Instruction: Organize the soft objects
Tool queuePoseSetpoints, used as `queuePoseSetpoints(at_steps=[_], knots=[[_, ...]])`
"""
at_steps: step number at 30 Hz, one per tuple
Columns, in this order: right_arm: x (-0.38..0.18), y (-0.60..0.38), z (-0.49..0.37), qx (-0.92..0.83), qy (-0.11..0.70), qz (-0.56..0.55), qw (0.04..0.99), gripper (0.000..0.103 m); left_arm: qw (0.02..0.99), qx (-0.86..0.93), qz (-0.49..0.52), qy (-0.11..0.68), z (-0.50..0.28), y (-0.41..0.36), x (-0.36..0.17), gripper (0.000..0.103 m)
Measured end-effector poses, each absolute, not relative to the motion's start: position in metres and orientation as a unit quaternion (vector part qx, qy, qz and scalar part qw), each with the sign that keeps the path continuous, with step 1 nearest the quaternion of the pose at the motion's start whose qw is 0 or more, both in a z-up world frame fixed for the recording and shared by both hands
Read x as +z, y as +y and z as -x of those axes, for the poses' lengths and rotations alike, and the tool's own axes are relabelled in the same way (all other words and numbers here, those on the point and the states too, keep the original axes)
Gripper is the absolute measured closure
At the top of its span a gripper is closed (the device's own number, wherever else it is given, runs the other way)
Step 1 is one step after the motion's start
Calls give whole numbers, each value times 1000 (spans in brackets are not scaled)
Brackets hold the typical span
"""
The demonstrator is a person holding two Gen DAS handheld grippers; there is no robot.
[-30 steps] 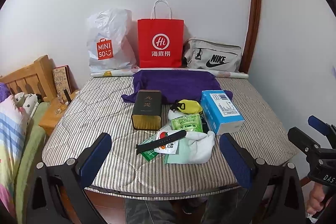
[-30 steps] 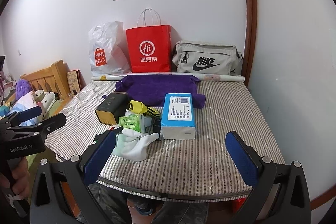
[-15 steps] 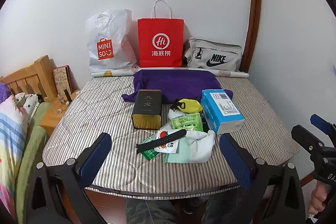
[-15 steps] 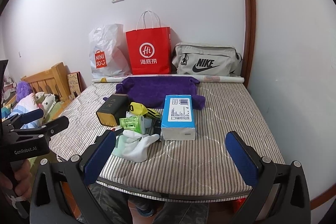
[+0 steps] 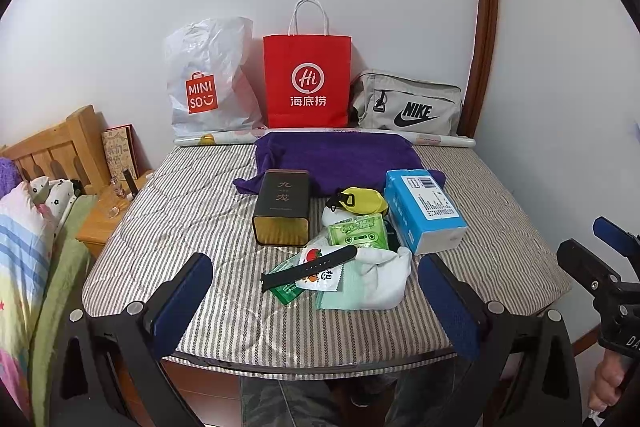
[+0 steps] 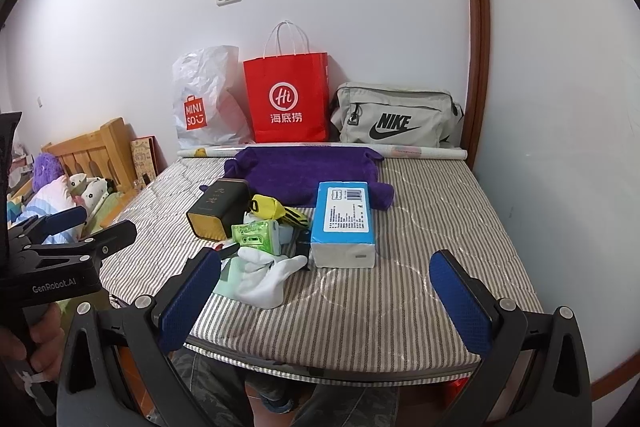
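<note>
A striped mattress (image 5: 172, 227) holds a pile: white socks (image 5: 380, 275) (image 6: 268, 279), a purple towel (image 5: 340, 159) (image 6: 304, 171), a yellow soft item (image 5: 362, 201) (image 6: 268, 207), a green packet (image 5: 358, 231) (image 6: 256, 233), a black strap (image 5: 308, 267), a dark tin (image 5: 282, 207) (image 6: 218, 209) and a blue box (image 5: 424, 209) (image 6: 344, 223). My left gripper (image 5: 316, 301) is open and empty, before the near edge. My right gripper (image 6: 324, 301) is open and empty, near the socks and the box.
Against the back wall stand a white Miniso bag (image 5: 208, 83), a red paper bag (image 5: 307, 79) and a grey Nike bag (image 5: 408, 107). A rolled sheet (image 5: 440, 139) lies before them. A wooden bed and nightstand (image 5: 104, 223) are at the left.
Both grippers have shifted only slightly; the right view has drifted a little. Nothing on the mattress has moved.
</note>
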State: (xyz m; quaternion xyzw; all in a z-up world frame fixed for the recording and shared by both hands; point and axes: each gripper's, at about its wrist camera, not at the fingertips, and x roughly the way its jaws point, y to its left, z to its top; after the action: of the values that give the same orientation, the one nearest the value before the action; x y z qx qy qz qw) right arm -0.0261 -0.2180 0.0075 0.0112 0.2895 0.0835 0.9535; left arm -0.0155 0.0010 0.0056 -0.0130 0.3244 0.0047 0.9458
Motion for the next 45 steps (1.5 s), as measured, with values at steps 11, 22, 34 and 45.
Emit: queuePoseSetpoints(at_steps=[11, 22, 34, 45], knots=[[8, -214, 26, 86, 289, -9, 953, 0, 946, 5, 13, 324, 16, 1, 6, 0], [9, -213, 28, 87, 287, -9, 954, 0, 946, 5, 12, 324, 15, 1, 6, 0], [6, -213, 26, 90, 289, -11, 953, 0, 946, 12, 16, 323, 17, 4, 4, 0], [-19, -207, 5, 108, 308, -8, 945, 0, 933, 20, 17, 360, -14, 28, -30, 3]])
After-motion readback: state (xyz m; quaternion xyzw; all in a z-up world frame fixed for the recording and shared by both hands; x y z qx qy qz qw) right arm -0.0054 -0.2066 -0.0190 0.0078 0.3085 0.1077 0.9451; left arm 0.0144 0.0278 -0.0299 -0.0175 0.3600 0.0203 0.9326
